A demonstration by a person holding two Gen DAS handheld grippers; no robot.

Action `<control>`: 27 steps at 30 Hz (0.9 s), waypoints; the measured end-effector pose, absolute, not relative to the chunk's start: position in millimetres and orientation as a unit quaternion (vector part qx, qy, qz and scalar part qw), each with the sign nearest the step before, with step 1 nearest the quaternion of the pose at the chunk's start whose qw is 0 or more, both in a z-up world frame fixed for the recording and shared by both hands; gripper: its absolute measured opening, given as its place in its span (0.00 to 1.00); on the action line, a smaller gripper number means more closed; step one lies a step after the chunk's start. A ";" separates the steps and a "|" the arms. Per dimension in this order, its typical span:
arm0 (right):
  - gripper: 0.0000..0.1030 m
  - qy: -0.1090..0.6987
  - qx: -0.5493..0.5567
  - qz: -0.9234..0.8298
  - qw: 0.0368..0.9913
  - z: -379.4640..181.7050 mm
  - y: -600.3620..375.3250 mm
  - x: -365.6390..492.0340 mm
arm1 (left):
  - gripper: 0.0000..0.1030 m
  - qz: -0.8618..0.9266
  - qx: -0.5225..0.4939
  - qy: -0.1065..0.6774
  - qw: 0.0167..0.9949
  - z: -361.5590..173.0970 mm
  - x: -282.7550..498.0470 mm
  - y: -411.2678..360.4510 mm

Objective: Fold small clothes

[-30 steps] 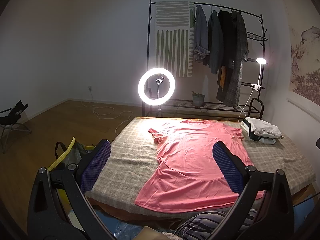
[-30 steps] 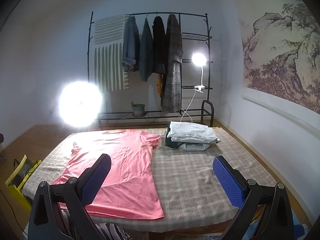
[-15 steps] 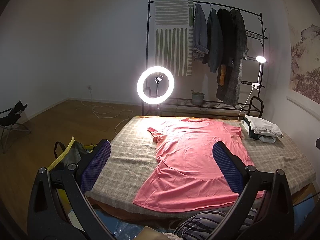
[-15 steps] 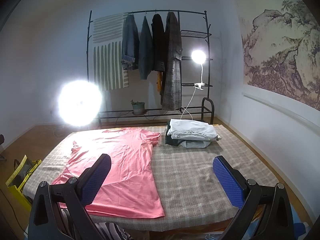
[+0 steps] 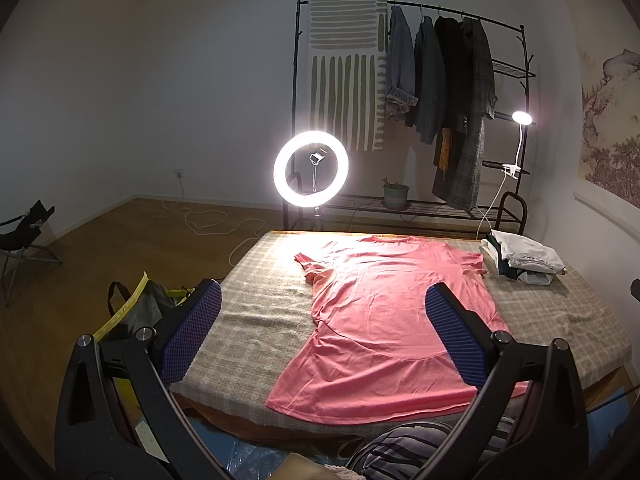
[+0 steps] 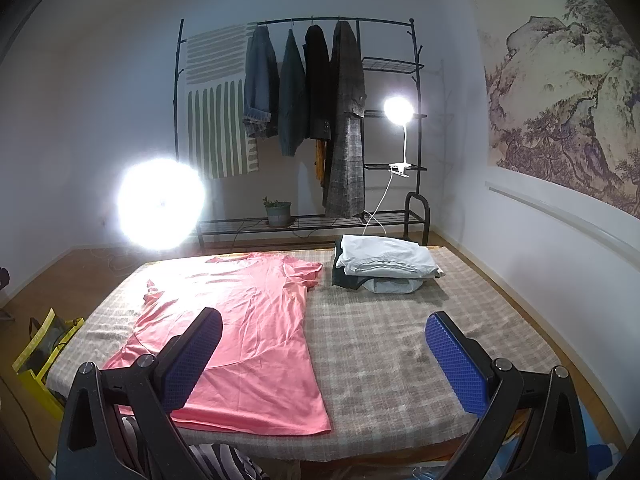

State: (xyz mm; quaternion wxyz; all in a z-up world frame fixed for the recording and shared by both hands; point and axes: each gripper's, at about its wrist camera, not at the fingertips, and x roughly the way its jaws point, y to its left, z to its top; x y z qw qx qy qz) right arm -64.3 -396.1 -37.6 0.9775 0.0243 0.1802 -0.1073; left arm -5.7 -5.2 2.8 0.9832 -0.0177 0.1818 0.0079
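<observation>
Shirt (image 5: 384, 312), pink, lies flat and face-down-or-up I cannot tell, on the checked cloth of the table (image 5: 260, 304), collar toward the far edge, one sleeve crumpled. A folded pile (image 6: 384, 264) sits just beside its other sleeve. Over the last second almost nothing has changed: both views have only drifted slightly, so folding looks not yet begun. Left tongs (image 5: 320, 332) and right tongs (image 6: 324, 356) are spread wide and empty, well above the near hem. The ring light (image 6: 160, 204) blows out in the right view; striped fabric at the bottom edge is cut off.
</observation>
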 end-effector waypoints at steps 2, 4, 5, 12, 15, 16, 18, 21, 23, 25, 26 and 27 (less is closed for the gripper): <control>1.00 0.180 0.024 -0.107 0.977 -37.5 -396.3 -64.3 | 1.00 0.008 -0.018 0.182 0.983 2.8 -5.8 -5.3; 1.00 0.181 0.025 -0.107 0.977 -38.0 -396.1 -64.3 | 1.00 0.008 -0.018 0.182 0.983 3.0 -5.6 -5.3; 1.00 0.181 0.025 -0.107 0.977 -37.9 -396.5 -64.5 | 1.00 0.008 -0.018 0.182 0.983 3.1 -5.6 -5.5; 1.00 0.181 0.025 -0.107 0.977 -38.2 -396.7 -64.3 | 1.00 0.008 -0.017 0.182 0.983 2.8 -5.5 -5.3; 1.00 0.182 0.024 -0.107 0.977 -38.6 -396.9 -62.2 | 1.00 0.008 -0.017 0.182 0.983 2.3 -5.4 -5.1; 1.00 0.181 0.024 -0.106 0.977 -38.7 -396.7 -61.7 | 1.00 0.009 -0.017 0.183 0.983 0.8 -4.7 -6.1; 1.00 0.182 0.023 -0.104 0.977 -38.2 -396.5 -58.2 | 1.00 0.011 -0.017 0.184 0.983 -4.1 -2.3 -7.1; 1.00 0.182 0.018 -0.104 0.978 -37.2 -393.9 -50.7 | 1.00 0.013 -0.018 0.187 0.982 -10.4 2.7 -5.8; 1.00 0.182 0.016 -0.102 0.978 -35.2 -393.1 -46.6 | 1.00 0.015 -0.017 0.189 0.982 -14.1 5.9 -4.7; 1.00 0.181 0.013 -0.101 0.978 -34.3 -391.6 -40.2 | 1.00 0.017 -0.015 0.190 0.981 -16.9 10.2 -2.9; 1.00 0.181 0.012 -0.101 0.978 -33.4 -391.3 -37.9 | 1.00 0.018 -0.015 0.192 0.981 -18.5 12.5 -1.6; 1.00 0.181 0.010 -0.100 0.978 -32.8 -390.7 -34.7 | 1.00 0.019 -0.016 0.193 0.981 -19.0 15.3 0.2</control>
